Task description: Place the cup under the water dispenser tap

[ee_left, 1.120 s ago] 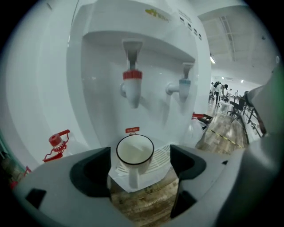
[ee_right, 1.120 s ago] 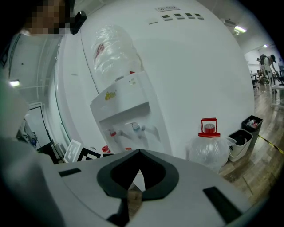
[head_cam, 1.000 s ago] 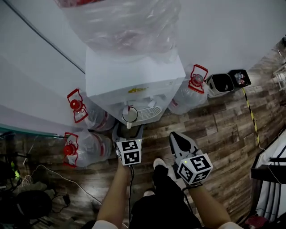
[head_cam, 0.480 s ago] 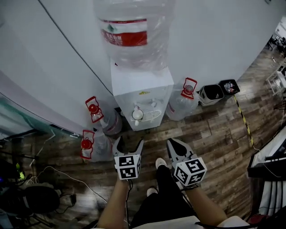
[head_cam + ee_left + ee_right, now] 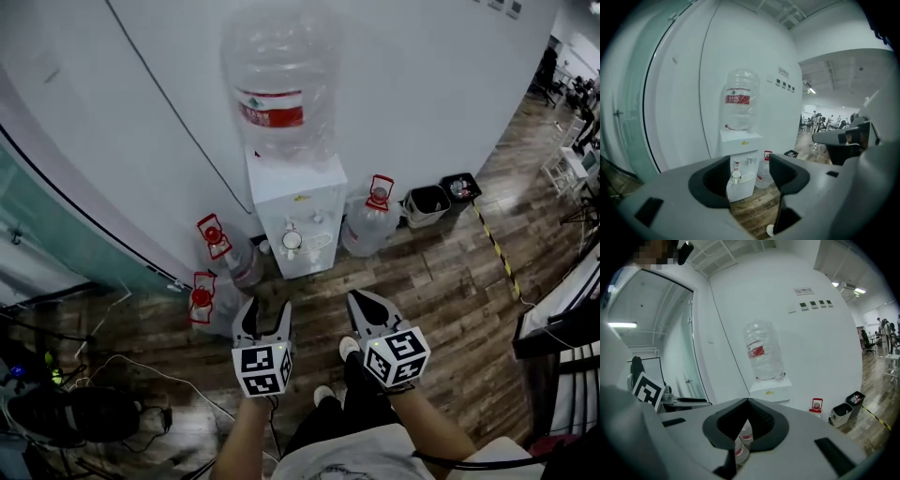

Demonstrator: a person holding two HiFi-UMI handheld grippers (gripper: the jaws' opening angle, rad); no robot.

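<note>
A white water dispenser (image 5: 295,211) with a big clear bottle (image 5: 278,80) on top stands against the wall. A small white cup (image 5: 292,241) sits on its drip tray under the taps; it also shows as the cup (image 5: 736,176) in the left gripper view. My left gripper (image 5: 268,306) hangs well back from the dispenser. Its jaws have just been closing, stand partly apart and have nothing between them. My right gripper (image 5: 355,297) is beside it, shut and empty. In the right gripper view the dispenser (image 5: 771,386) shows above the joined jaws.
Spare water jugs with red handles lie on the wood floor left of the dispenser (image 5: 214,236) (image 5: 201,292), and one stands to its right (image 5: 373,211). Two small bins (image 5: 427,201) (image 5: 459,187) sit further right. Cables and dark gear (image 5: 75,412) lie at the lower left.
Both grippers have pulled back and up from the dispenser, which now looks smaller and farther off. The left jaws stand narrower than before. The cup stays under the tap.
</note>
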